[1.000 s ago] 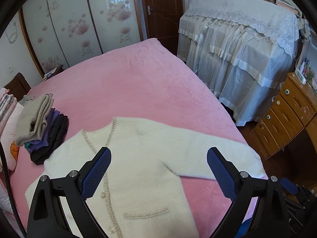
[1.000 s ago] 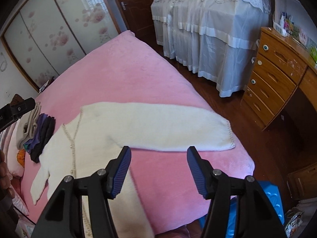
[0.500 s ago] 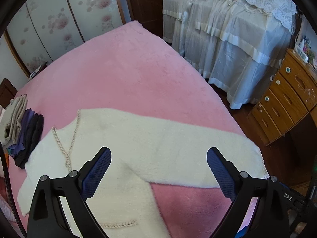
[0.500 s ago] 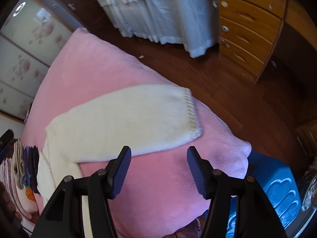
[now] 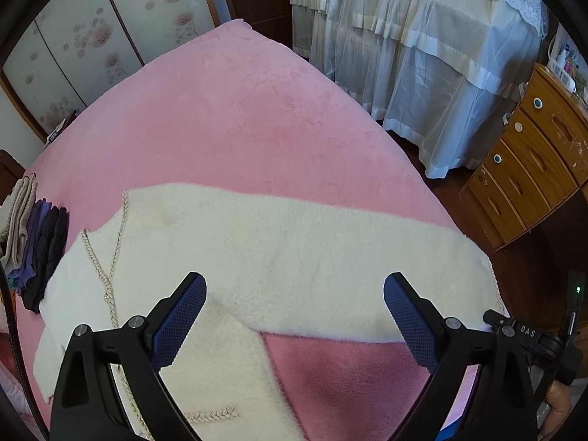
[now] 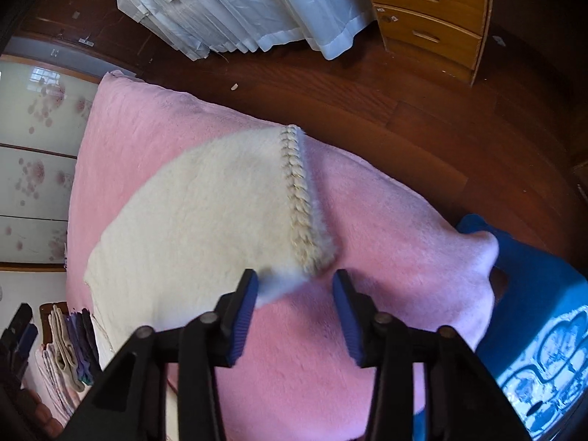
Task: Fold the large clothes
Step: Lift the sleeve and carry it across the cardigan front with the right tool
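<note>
Pink bed (image 5: 235,117), cream cardigan (image 5: 294,242); left gripper (image 5: 294,305) wide apart, right gripper (image 6: 296,286) closing around its cuff (image 6: 297,198)

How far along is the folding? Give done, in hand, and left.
Done: a stack of folded clothes sits at the bed's edge.
In hand: the right gripper is closing around the cardigan's sleeve cuff; the left gripper hovers open above it.
Left: the cardigan lies flat, unfolded.
</note>
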